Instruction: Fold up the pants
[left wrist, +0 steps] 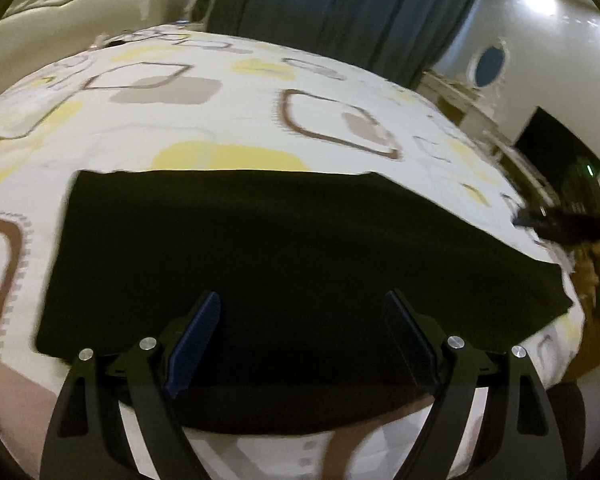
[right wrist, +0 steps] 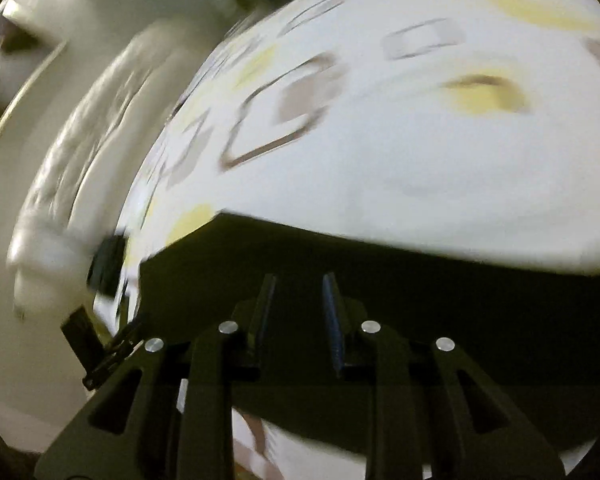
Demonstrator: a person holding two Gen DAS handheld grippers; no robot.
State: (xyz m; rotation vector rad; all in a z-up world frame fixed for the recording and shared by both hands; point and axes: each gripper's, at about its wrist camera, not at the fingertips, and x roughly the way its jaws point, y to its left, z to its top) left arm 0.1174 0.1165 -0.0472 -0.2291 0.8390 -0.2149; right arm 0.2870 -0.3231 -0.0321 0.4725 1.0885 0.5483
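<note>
Left tool (left wrist: 302, 344) gapes wide, empty, above dark pants (left wrist: 284, 248) on bedspread (left wrist: 228, 116).

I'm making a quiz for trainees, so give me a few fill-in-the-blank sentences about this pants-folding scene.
1. The folded pants are ____ in colour.
2. They lie on a white bedsheet patterned with yellow and ____ shapes.
3. The left hand-held gripper has its jaws wide ____ above the fabric.
4. The window behind the bed is covered by dark ____.

Missing words: black; brown; open; curtains
</note>
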